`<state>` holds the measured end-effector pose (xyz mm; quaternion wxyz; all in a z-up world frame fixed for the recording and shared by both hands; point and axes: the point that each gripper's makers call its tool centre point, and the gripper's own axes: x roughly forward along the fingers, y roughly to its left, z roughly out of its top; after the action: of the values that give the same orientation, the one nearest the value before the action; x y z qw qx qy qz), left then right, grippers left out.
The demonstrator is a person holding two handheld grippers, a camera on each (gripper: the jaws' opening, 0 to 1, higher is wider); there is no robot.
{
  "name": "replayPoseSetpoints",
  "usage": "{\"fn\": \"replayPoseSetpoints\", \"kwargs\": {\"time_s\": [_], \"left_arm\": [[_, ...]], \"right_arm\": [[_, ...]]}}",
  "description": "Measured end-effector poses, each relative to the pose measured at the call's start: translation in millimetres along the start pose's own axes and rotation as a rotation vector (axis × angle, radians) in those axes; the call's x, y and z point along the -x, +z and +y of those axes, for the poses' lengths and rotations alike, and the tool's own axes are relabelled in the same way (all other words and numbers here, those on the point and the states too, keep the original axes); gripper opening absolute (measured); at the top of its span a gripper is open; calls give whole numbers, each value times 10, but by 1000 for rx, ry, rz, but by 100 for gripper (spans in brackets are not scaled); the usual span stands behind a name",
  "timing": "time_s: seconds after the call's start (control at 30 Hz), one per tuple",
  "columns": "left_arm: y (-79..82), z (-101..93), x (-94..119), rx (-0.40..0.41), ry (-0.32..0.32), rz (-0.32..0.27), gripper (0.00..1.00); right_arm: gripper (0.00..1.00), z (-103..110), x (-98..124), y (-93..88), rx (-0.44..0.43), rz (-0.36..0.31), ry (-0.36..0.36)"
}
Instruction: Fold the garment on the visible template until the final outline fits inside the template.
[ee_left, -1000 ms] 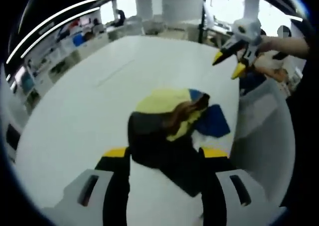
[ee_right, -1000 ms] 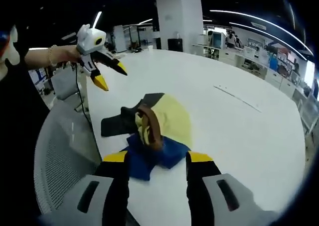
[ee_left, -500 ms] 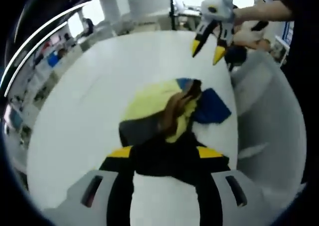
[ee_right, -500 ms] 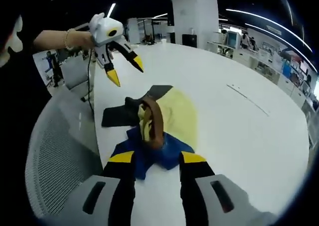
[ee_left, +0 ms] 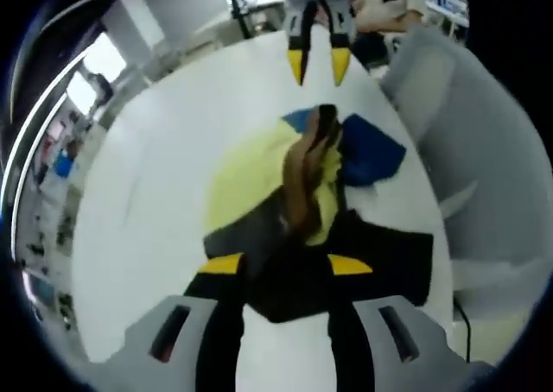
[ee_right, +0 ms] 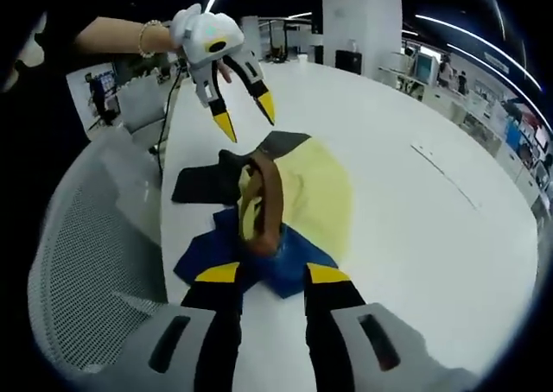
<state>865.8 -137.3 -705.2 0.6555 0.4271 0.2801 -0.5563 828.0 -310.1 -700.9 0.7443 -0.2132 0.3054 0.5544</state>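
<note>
Garment (ee_right: 289, 198) lies crumpled on white table (ee_right: 415, 228). Left gripper (ee_right: 244, 120) and right gripper (ee_left: 318, 64) hover above, jaws spread, holding nothing.

Each tool is showing black jaws capped with yellow tips rising from a grey slotted body, the left tool (ee_left: 286, 264) and right tool (ee_right: 271, 275) alike, while the person's wrist is wearing a beaded bracelet (ee_right: 144, 38) above a dark sleeve.

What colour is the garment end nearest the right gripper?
Blue: that end of the garment, between the right gripper tips, shows best in the right gripper view.
</note>
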Motion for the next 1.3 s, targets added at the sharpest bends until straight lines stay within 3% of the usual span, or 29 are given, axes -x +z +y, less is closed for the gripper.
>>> {"fn": "replayPoseSetpoints", "kwargs": {"time_s": [0.47,0.73,0.93,1.3], "left_arm": [[-33,75,-154,-77,-11,3,18],[5,75,-222,-121,-13,0,15],[5,57,-293,-148,-30,6,5],[5,47,-260,-120,-43,4,0]], "right_arm": [[24,27,-221,-27,138,63,75],[22,8,-281,-8,163,70,88],[18,5,-360,-43,183,89,100],[6,-6,-382,-26,177,79,96]]}}
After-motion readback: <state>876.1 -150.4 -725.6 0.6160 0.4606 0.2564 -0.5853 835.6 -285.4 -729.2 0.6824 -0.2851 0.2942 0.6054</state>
